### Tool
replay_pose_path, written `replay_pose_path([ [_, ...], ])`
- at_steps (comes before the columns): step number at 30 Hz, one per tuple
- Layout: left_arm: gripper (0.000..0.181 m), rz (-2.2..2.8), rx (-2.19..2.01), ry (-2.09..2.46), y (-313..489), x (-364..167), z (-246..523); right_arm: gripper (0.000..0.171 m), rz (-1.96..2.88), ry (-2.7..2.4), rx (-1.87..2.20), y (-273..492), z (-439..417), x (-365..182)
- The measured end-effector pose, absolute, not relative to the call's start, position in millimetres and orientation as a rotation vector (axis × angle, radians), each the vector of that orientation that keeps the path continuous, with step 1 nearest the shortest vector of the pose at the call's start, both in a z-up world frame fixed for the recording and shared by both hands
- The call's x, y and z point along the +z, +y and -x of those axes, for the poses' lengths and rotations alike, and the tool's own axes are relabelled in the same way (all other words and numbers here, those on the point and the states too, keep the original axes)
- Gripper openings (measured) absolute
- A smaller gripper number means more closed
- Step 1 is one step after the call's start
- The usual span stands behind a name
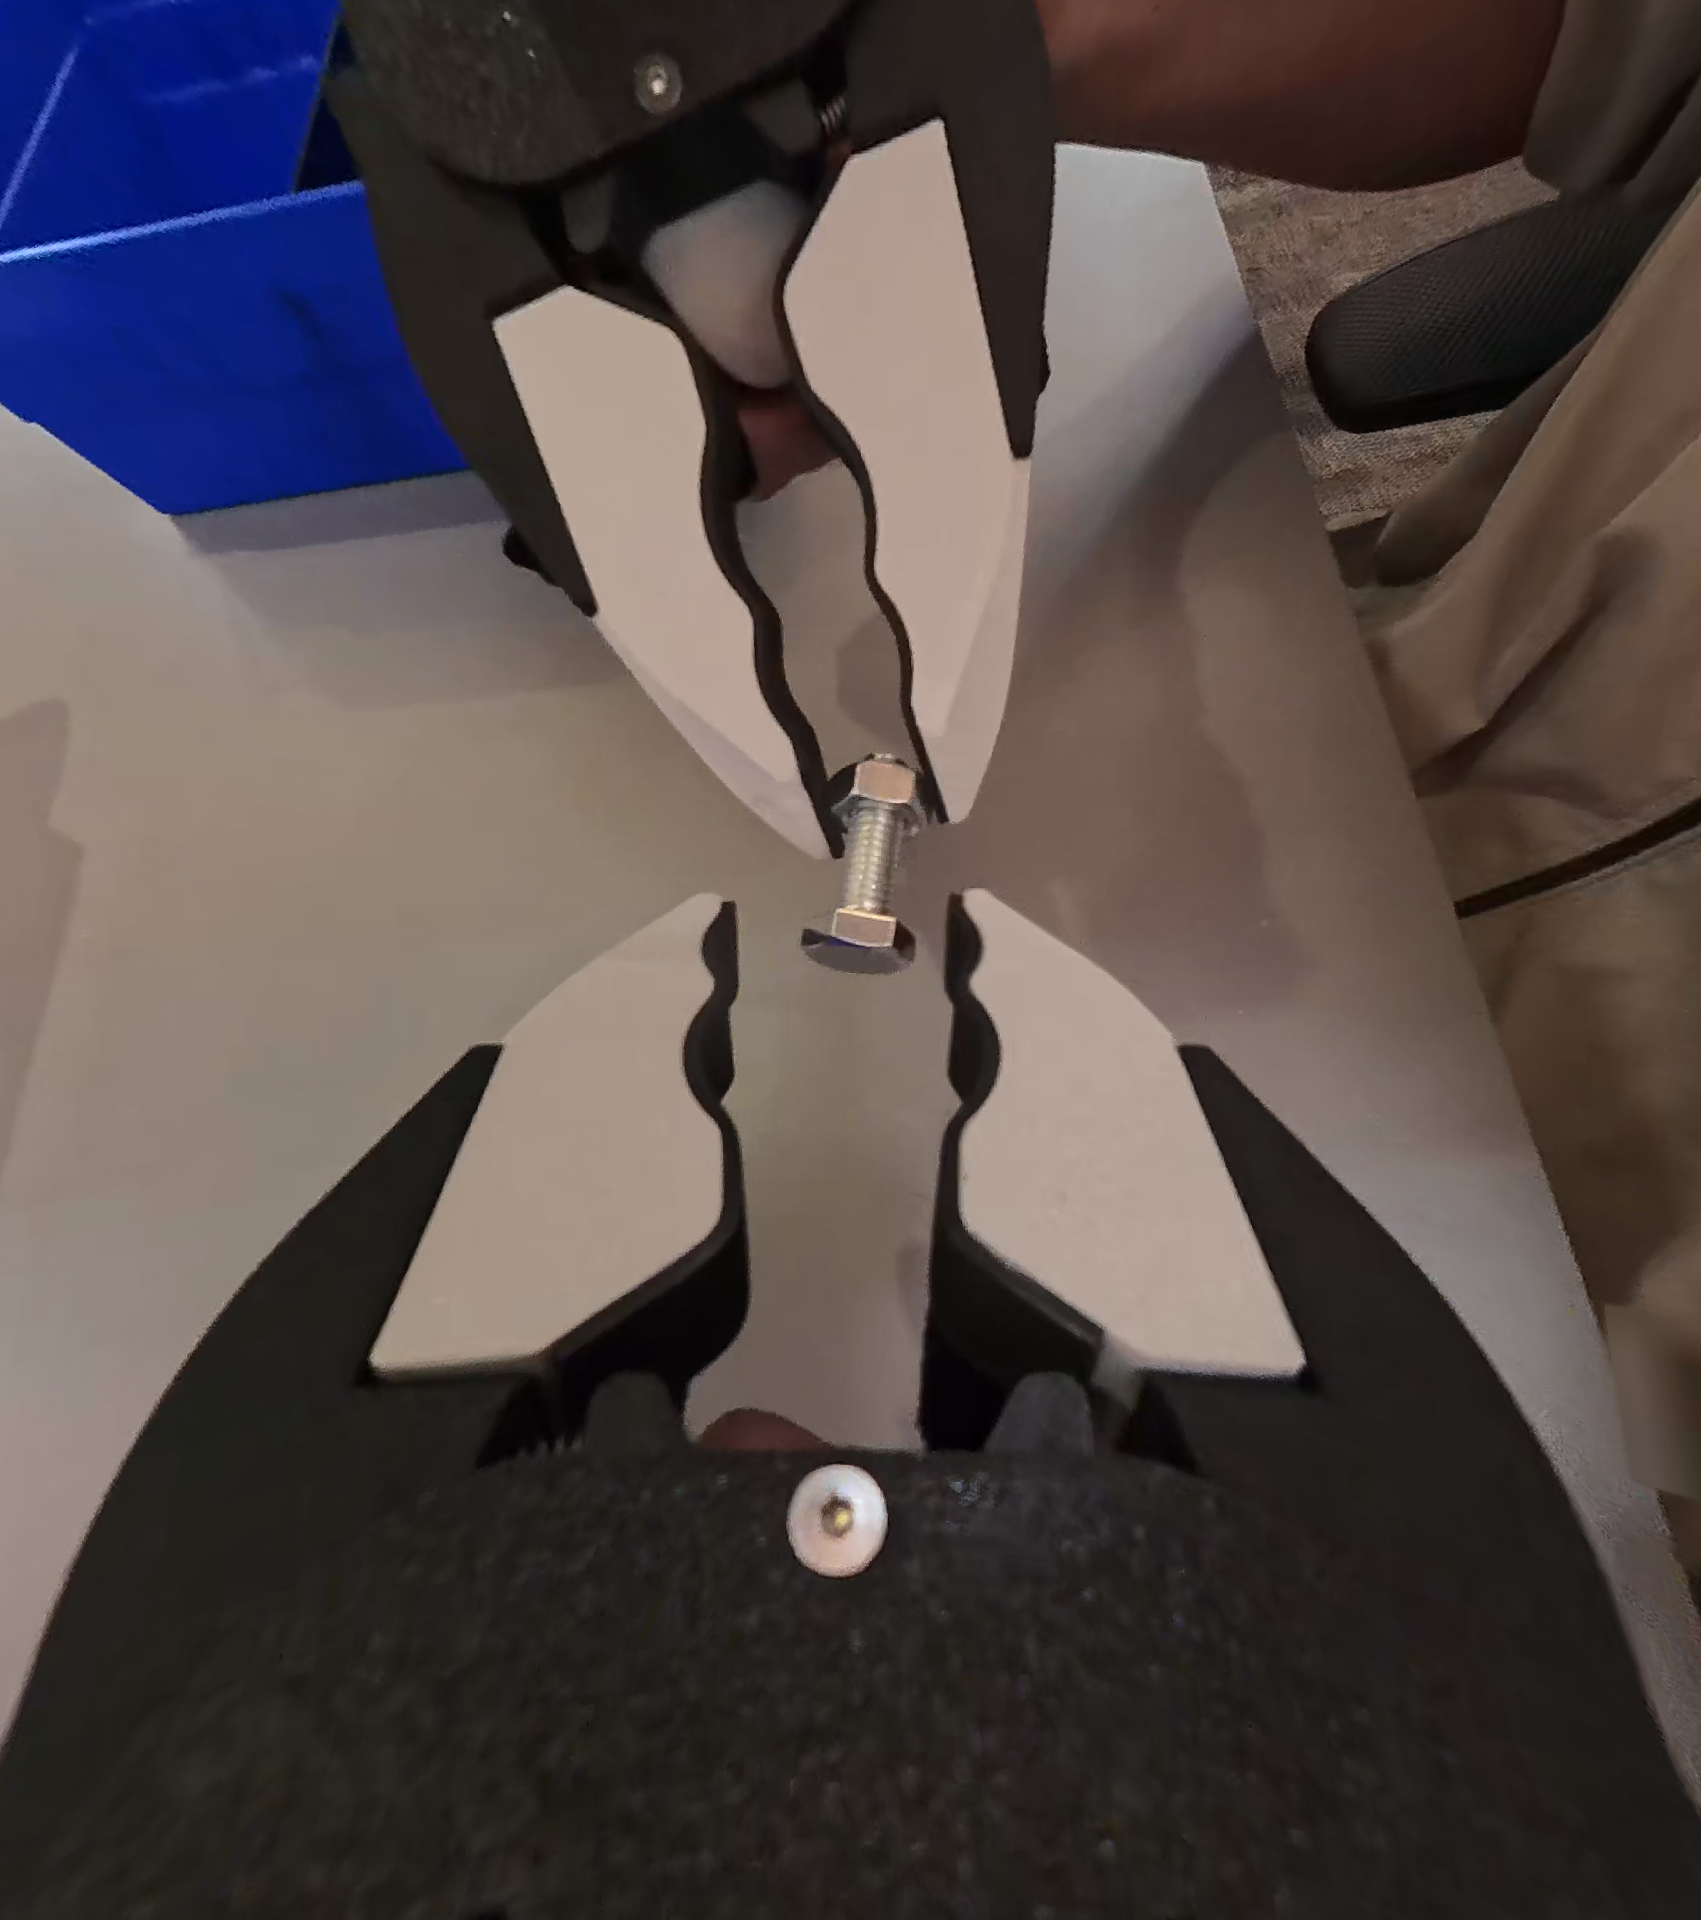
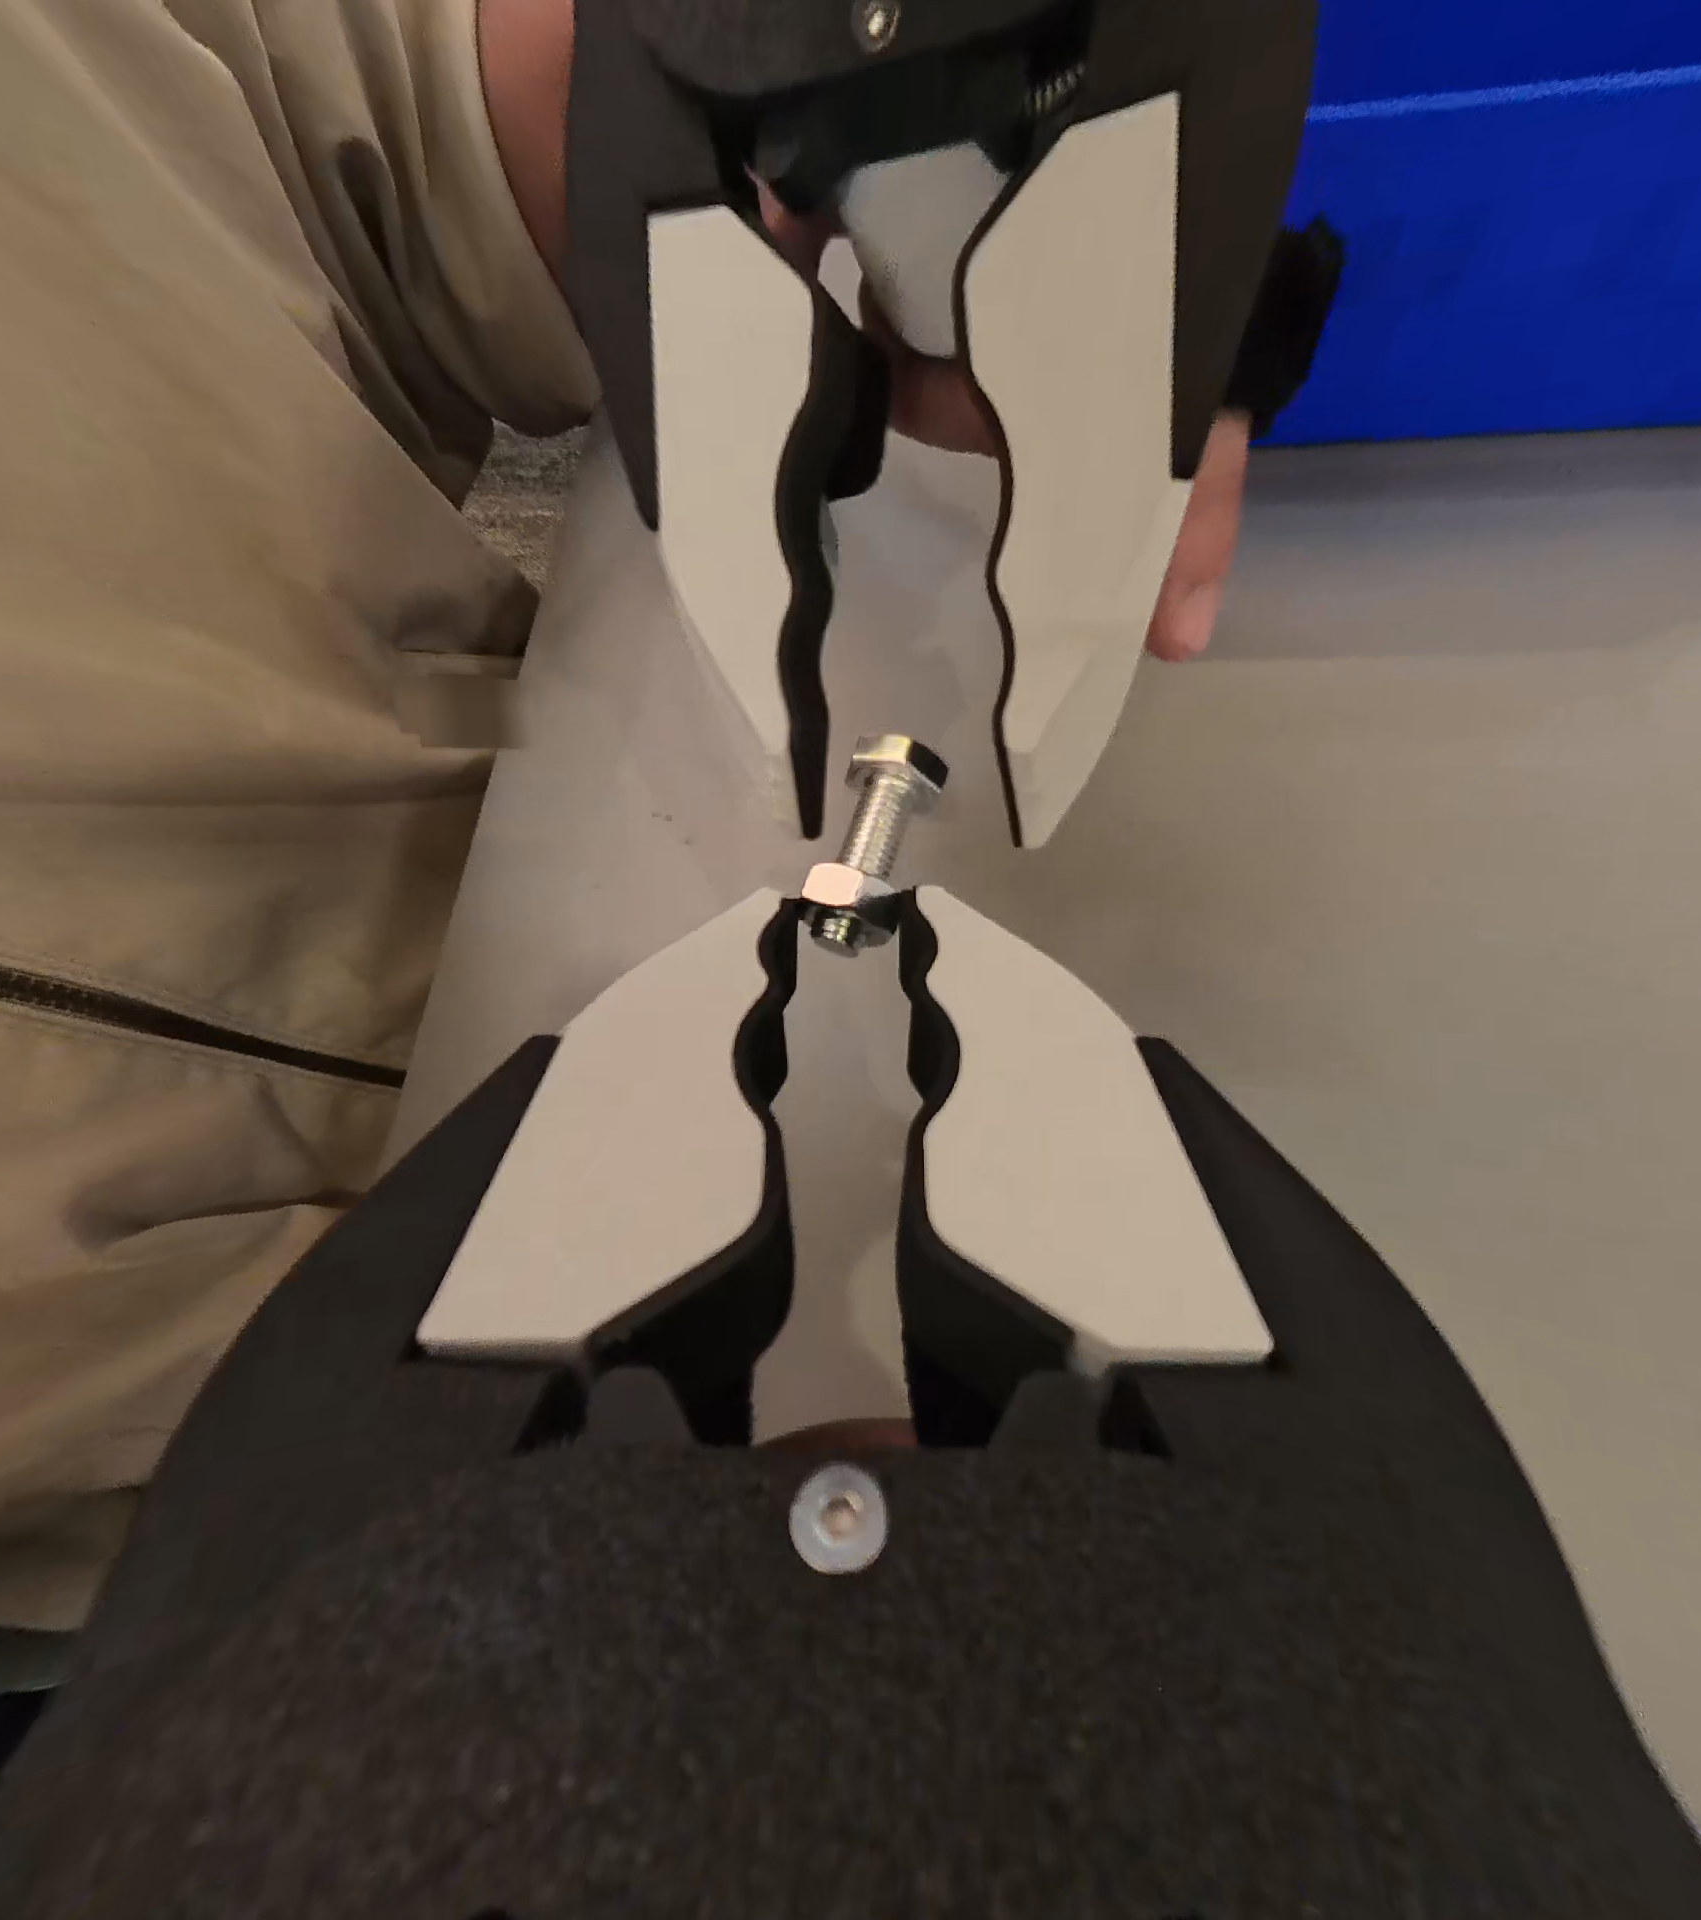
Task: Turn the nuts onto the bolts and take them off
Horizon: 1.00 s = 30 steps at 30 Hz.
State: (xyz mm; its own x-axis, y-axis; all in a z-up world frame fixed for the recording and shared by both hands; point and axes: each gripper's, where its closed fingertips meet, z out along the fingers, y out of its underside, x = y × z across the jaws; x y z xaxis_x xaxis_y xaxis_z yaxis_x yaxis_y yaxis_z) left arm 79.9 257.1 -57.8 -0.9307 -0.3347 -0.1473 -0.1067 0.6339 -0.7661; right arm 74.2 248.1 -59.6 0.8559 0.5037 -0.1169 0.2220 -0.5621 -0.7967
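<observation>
Fingers of the right gripper (image 2: 846, 914) pinch one silver nut (image 2: 838, 894) at their tips. One bolt (image 2: 872, 816) sticks out of the nut toward the left gripper (image 1: 841, 920), whose fingers are spread apart with the bolt head between their tips, not touching. One blue bin (image 1: 150, 312) sits behind the grippers on the grey table (image 1: 254, 883), off to one side.

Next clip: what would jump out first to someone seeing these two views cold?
A silver bolt hangs in mid-air between two grippers facing tip to tip. The right gripper is pinching the nut near the bolt's threaded end, while the left gripper has its jaws spread either side of the bolt head, not touching. Behind them, a blue bin sits on the grey table.
</observation>
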Motion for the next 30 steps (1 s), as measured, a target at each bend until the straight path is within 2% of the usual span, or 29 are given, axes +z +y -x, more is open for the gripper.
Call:
replay_pose_path([
  [3,0.032,0.326,-1.114,2.539,260.2,-60.6,-84.6,0.019,2.183,-0.500,0.442,247.7,-75.3,-61.2],
  [5,0.018,0.289,-1.107,2.518,258.6,-59.9,-83.7,0.019,2.192,-0.477,0.440,248.3,-78.6,-63.6],
  [13,0.018,0.343,-1.167,2.418,260.7,-53.4,-93.2,0.021,2.067,-0.325,0.478,253.2,-88.3,-50.6],
  [16,0.018,0.405,-1.192,2.341,266.8,-53.6,-101.5,0.042,1.992,-0.181,0.412,255.7,-103.2,-46.0],
  [20,0.018,0.512,-1.314,2.250,271.8,-55.5,-109.8,0.056,1.973,-0.063,0.399,258.7,-103.1,-63.2],
  [27,0.018,0.582,-1.326,2.268,278.2,-69.5,-116.2,0.054,1.774,-0.053,0.329,266.5,-103.5,-30.7],
  [30,0.018,0.579,-1.362,2.242,278.6,-63.4,-115.4,0.058,1.844,-0.009,0.324,266.9,-110.0,-50.2],
])
